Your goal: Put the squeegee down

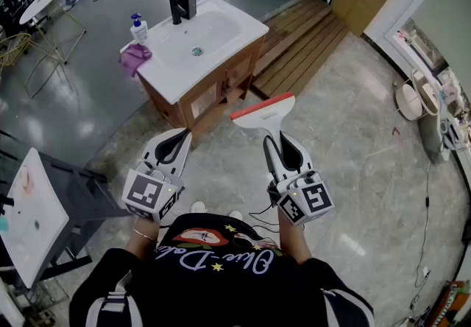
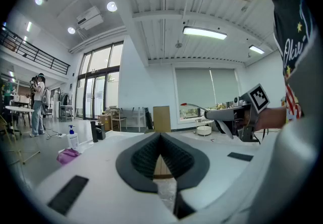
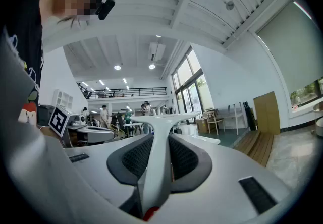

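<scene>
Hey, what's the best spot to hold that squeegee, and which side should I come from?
Grip the squeegee by its slim white handle from the tail end, as the right gripper does. It fits between the pads; the wide red-edged blade runs crosswise ahead.

1. We log bright, even indoor light in all three views.
2. Sources in the left gripper view are a ceiling strip light [image 2: 204, 33], round downlights [image 2: 111, 6] and daylight through tall glazing [image 2: 98, 89].
3. In the head view the polished floor [image 1: 368, 171] carries pale, soft reflections. Shadows are weak and diffuse.
4. Both gripper views are fisheye: straight lines bow and the corners go black.
5. Close to the lens, the white shells of the left gripper [image 2: 161, 136] and right gripper [image 3: 160, 137] look soft and nearly washed out.
</scene>
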The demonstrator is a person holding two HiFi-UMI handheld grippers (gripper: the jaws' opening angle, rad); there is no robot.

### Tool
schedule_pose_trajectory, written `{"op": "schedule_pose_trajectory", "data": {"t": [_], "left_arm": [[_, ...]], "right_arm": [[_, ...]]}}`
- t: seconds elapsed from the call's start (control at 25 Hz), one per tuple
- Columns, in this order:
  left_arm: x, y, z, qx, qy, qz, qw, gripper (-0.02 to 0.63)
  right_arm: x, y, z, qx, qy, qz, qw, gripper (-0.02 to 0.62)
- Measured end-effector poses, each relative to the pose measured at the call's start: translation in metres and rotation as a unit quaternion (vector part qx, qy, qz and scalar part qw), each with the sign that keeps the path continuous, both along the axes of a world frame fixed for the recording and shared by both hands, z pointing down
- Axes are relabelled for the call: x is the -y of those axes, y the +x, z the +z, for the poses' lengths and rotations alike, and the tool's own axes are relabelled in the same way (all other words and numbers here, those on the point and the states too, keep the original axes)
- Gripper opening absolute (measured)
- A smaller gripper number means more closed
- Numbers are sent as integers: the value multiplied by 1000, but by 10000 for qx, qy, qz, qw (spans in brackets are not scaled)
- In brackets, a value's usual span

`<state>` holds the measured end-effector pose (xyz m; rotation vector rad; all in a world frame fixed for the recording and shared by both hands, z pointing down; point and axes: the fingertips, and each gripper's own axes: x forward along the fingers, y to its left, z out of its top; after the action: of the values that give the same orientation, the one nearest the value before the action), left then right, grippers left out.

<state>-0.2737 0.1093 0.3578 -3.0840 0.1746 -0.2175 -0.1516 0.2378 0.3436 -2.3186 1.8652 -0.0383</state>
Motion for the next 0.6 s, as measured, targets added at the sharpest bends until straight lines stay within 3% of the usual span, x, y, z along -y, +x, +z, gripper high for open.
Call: {"op": "schedule_pose_trajectory", "data": {"t": [0.6], "left_arm": [[-13, 4, 2, 111, 3, 0, 9999, -9]], "right_arm": [[-10, 5, 0, 123, 94, -70, 9999, 109]]}}
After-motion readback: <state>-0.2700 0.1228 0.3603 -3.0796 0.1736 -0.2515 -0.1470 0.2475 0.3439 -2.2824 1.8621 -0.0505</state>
